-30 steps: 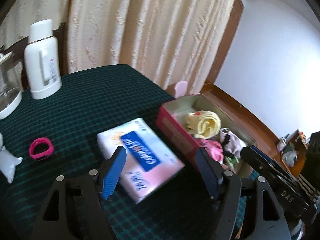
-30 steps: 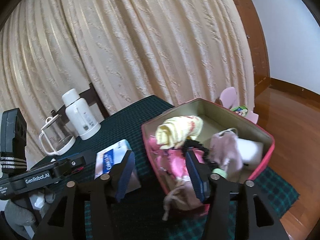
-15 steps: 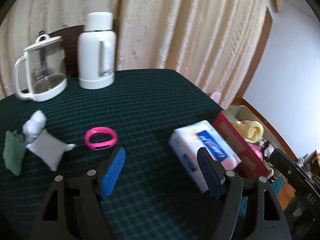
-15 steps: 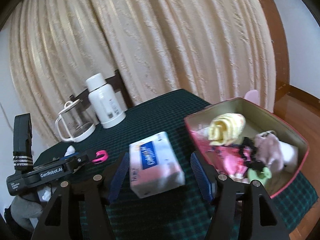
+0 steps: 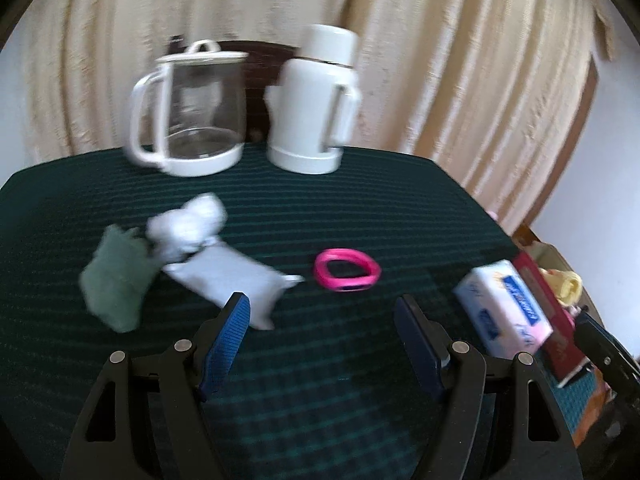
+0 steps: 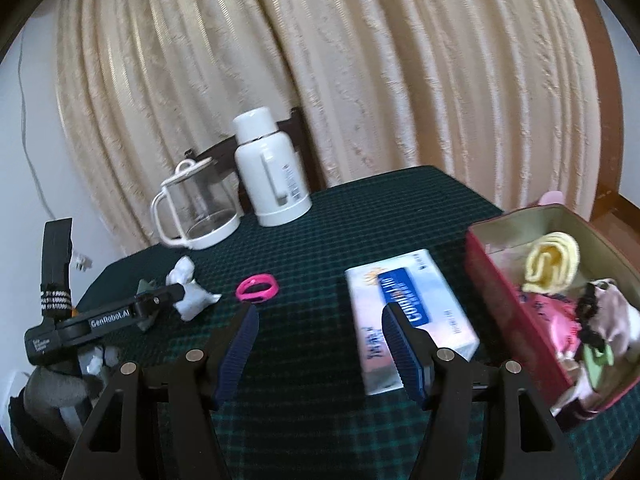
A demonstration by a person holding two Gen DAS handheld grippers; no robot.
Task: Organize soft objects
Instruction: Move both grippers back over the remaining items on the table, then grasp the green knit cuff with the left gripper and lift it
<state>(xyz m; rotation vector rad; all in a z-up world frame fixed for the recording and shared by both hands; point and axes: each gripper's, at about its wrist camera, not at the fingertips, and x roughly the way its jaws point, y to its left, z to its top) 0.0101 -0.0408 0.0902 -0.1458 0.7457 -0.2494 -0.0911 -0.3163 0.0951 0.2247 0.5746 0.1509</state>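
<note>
Left gripper [image 5: 322, 312] spread and empty, low in frame over the worktop [image 5: 360, 208]. Right gripper [image 6: 318, 322] just been opening, nothing between its fingers. Green cloth [image 5: 114, 280], white cloths [image 5: 200, 248] left of centre; pink band [image 5: 346, 270] at centre; red box [image 6: 516, 316] at right.

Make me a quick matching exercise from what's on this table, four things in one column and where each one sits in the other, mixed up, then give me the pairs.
Things:
1. yellow rolled cloth
2. pink band
3. white flask
4. tissue pack

Places:
A. far side of the table, beside the glass jug
B. lying just outside the red box
C. inside the red box
D. flat on the dark cloth, near the small white pouch

Pairs: 1-C, 2-D, 3-A, 4-B
</note>
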